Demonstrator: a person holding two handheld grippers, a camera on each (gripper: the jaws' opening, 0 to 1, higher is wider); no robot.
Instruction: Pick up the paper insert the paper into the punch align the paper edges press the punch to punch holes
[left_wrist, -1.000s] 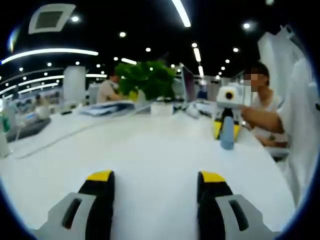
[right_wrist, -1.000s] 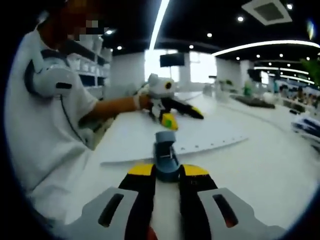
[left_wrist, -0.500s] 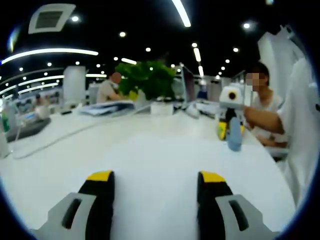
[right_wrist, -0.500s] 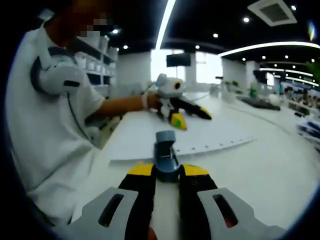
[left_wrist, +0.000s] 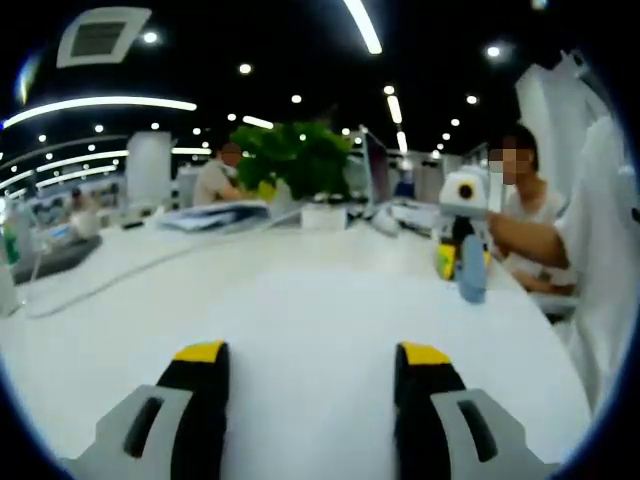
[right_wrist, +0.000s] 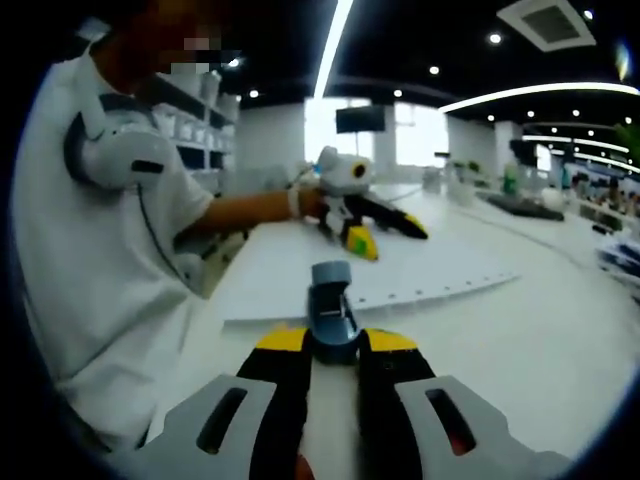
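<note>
One paper (right_wrist: 360, 275) lies on the counter (right_wrist: 520, 340); one punch (right_wrist: 334, 315) sits gripped in the right tool (right_wrist: 335, 343); left tool (left_wrist: 312, 352) hovers level, jaws wide apart, empty.

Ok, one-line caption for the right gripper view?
Right gripper shut on blue punch; punched paper lies beyond, left gripper above it.

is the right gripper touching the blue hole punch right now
Touching. In the right gripper view the right gripper has both yellow-tipped jaws pressed against the sides of the blue punch, with no gap on either side.
</note>
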